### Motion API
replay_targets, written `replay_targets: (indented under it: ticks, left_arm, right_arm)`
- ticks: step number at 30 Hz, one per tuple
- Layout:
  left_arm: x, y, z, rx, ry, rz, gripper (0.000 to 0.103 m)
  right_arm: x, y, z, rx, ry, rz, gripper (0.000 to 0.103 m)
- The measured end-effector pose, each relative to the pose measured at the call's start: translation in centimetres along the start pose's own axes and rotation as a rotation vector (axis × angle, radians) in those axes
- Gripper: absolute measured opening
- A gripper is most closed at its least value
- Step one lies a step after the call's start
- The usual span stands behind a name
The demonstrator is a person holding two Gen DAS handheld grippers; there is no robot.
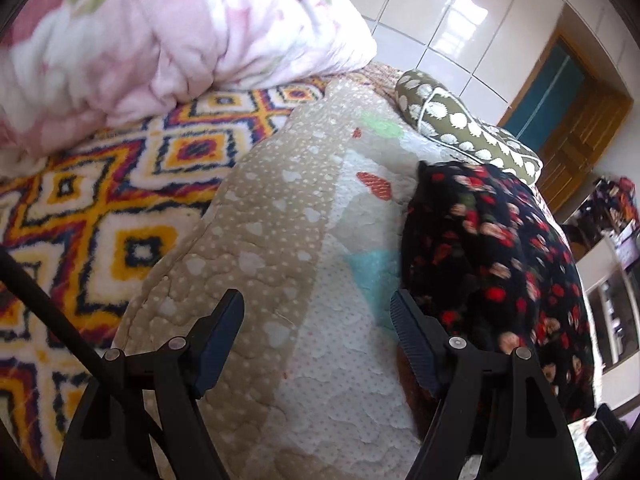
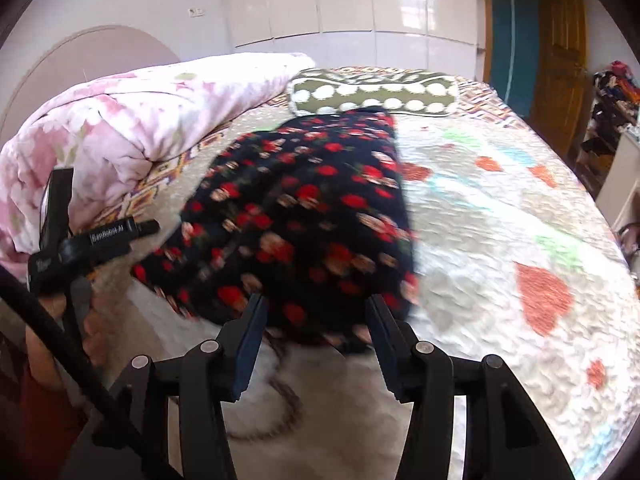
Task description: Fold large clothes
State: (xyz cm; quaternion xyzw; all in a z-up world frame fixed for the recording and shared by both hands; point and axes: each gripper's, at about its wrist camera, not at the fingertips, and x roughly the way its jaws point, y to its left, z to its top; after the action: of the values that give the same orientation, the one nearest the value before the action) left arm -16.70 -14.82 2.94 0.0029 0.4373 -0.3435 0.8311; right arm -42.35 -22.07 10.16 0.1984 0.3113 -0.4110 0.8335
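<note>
Black fleecy garment (image 2: 304,216) with red and pink flowers, bunched in a soft heap on my bed's quilted cover (image 2: 500,240), which has orange heart patches. My right gripper (image 2: 316,320) stands apart at its near edge, clamping nothing; my left gripper (image 1: 318,316) gapes over the dotted beige border. Beyond: an olive spotted pillow (image 2: 372,94), a puffy pink quilt (image 2: 132,120)

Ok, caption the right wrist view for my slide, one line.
Open right tool above a folded black garment with red flowers on a cream quilted bedspread with orange hearts.
</note>
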Motion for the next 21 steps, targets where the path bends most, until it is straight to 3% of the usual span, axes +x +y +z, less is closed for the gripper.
replay_targets:
  ticks: [4, 9, 13, 15, 17, 21]
  left_arm:
    - [-3.5, -2.4, -1.7, 0.037, -0.086, -0.016, 0.075]
    - [-8.0, -6.1, -7.4, 0.125, -0.136, 0.004, 0.076]
    - [-9.4, -8.5, -12.7, 0.154, -0.087, -0.001, 0.08]
    - [-8.8, -9.7, -14.8, 0.183, -0.02, 0.027, 0.08]
    - [-7.5, -11.0, -16.2, 0.228, 0.049, 0.052, 0.08]
    - [-6.4, -12.3, -17.0, 0.273, 0.064, 0.139, 0.084]
  right_arm:
    - [-3.1, -2.8, -2.1, 0.017, -0.025, -0.026, 0.067]
    - [-5.1, -7.9, -5.7, 0.087, -0.005, -0.054, 0.07]
    - [-5.8, -11.1, -8.2, 0.125, -0.016, -0.081, 0.07]
    - [-6.3, -12.1, -9.0, 0.128, -0.032, -0.08, 0.07]
    - [-6.5, -12.6, -9.5, 0.127, -0.047, -0.075, 0.07]
    - [-6.3, -14.0, -10.9, 0.14, -0.031, -0.048, 0.07]
